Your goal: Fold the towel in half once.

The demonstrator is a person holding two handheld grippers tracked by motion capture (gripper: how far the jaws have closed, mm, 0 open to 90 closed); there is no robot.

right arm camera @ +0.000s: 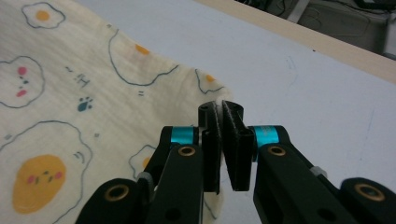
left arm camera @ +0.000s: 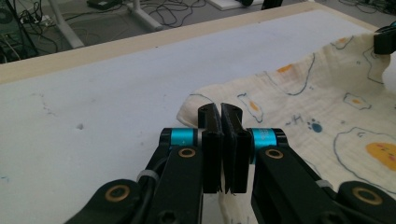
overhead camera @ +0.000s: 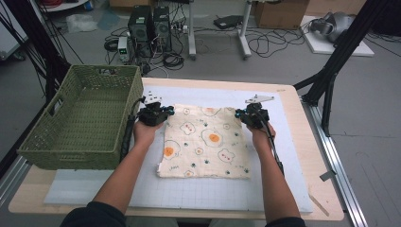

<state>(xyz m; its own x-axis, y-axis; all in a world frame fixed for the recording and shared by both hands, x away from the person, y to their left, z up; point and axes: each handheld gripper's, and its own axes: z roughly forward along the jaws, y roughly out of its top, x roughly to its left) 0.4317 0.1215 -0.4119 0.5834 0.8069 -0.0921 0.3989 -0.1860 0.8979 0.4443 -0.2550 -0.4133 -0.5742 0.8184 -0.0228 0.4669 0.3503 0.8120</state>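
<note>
A cream cloth (overhead camera: 205,144) printed with fried eggs and little faces lies on the white mat (overhead camera: 283,156). My left gripper (overhead camera: 165,111) is shut on the cloth's far left corner, and in the left gripper view the jaws (left arm camera: 220,109) pinch the fabric (left arm camera: 327,112) between them. My right gripper (overhead camera: 242,113) is shut on the far right corner. The right gripper view shows the cloth (right arm camera: 70,107) pinched at the right gripper's tips (right arm camera: 220,107), its edge lifted a little off the mat.
A green woven basket (overhead camera: 85,118) stands at the table's left, close beside my left hand. The wooden table edge (overhead camera: 326,189) runs along the right. Computers, cables and a stand's legs (overhead camera: 331,71) are on the floor beyond.
</note>
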